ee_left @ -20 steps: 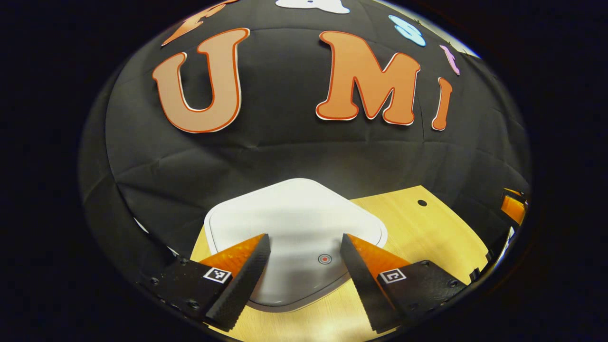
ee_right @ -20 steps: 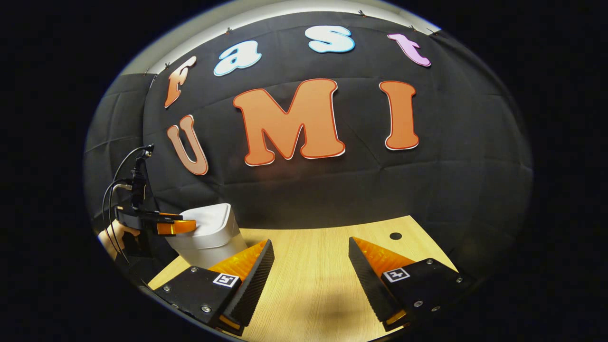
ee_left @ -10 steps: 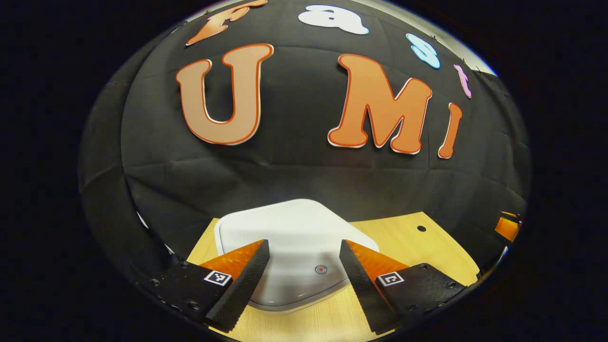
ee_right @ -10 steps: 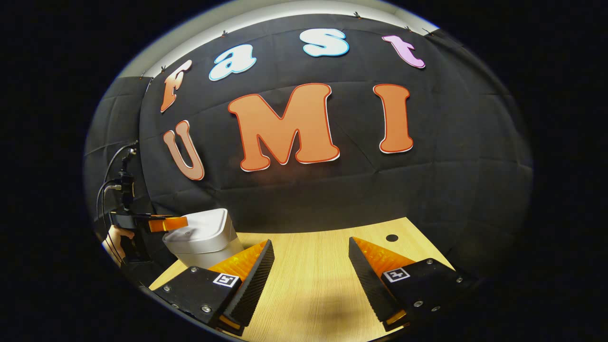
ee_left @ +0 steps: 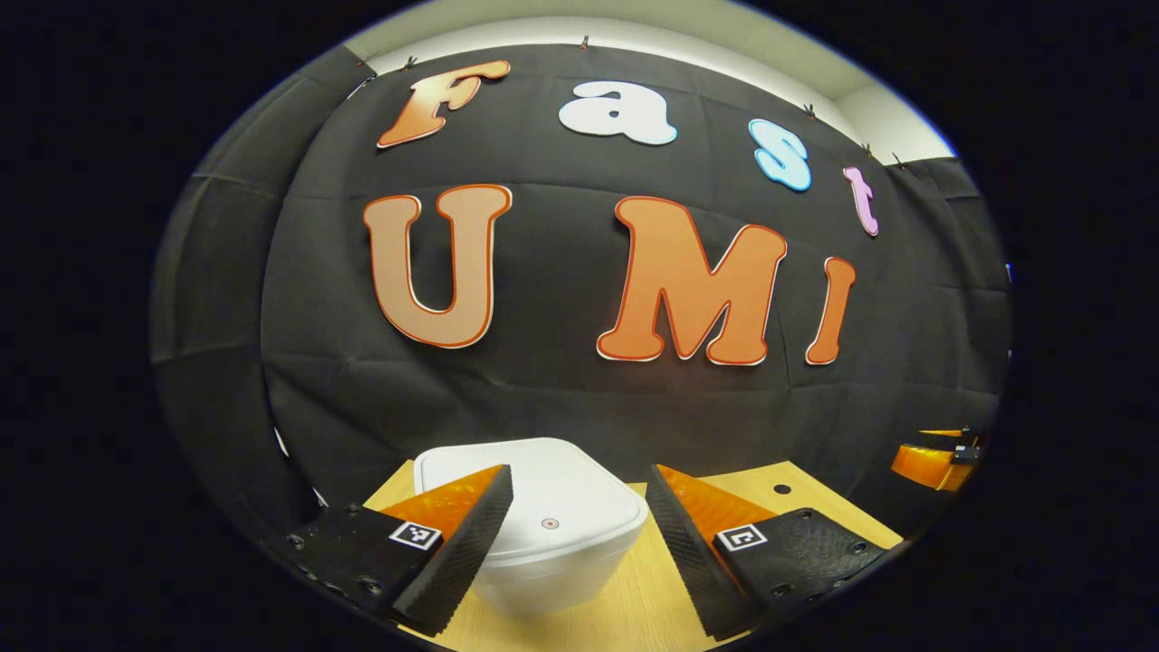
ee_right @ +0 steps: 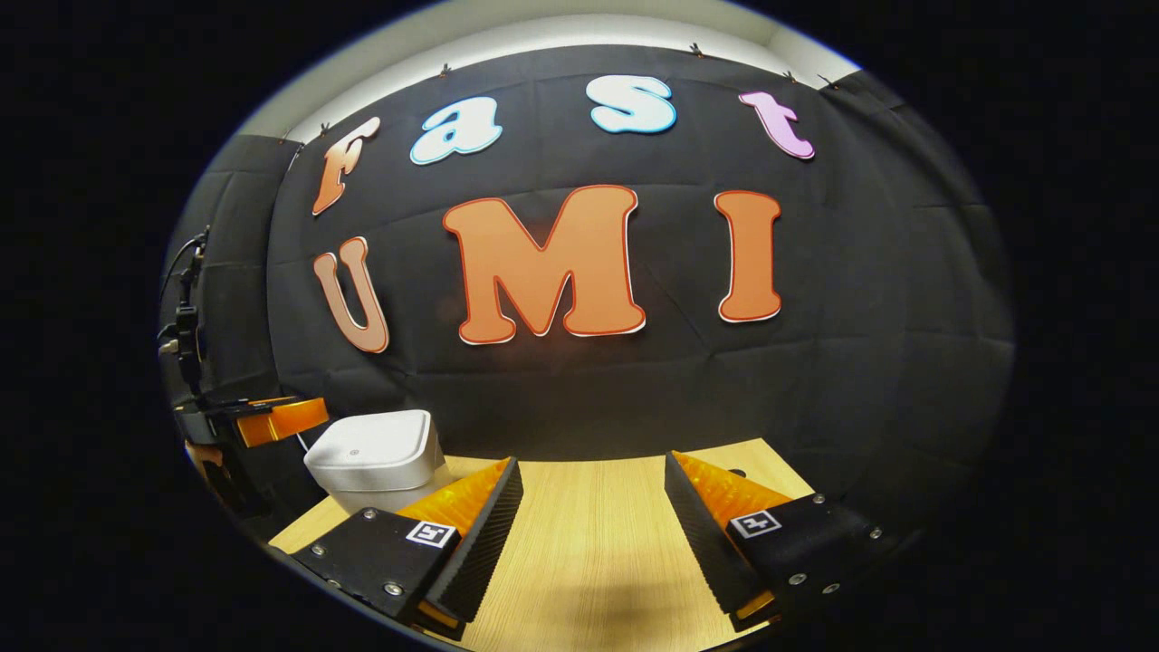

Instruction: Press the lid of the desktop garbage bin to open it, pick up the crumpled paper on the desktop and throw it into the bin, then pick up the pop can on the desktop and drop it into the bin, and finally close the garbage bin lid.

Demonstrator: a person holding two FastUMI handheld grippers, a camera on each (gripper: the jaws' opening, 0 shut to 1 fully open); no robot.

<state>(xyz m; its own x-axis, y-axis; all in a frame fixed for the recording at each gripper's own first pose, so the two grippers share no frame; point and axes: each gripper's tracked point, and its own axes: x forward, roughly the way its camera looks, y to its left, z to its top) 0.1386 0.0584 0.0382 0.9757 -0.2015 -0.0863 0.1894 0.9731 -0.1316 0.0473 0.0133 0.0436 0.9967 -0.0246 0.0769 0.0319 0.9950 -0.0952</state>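
The white desktop bin [ee_left: 552,543] stands on the wooden table with its lid [ee_left: 534,493] down flat; a small red dot marks the lid's front. My left gripper [ee_left: 579,534] is open, held back from the bin with nothing between its fingers. In the right gripper view the same bin [ee_right: 376,462] sits at the far left of the table. The left gripper [ee_right: 272,418] hovers to the bin's left there. My right gripper [ee_right: 593,525] is open over bare wood.
The wooden table [ee_right: 589,543] has a small dark hole [ee_left: 780,489] near its far right corner. The black cloth wall rises right behind the bin. The right gripper [ee_left: 933,457] shows at the far right edge of the left gripper view.
The left gripper has pulled back and away from the bin lid, so the bin looks smaller and lower. The lid has stayed down. The right gripper barely moved.
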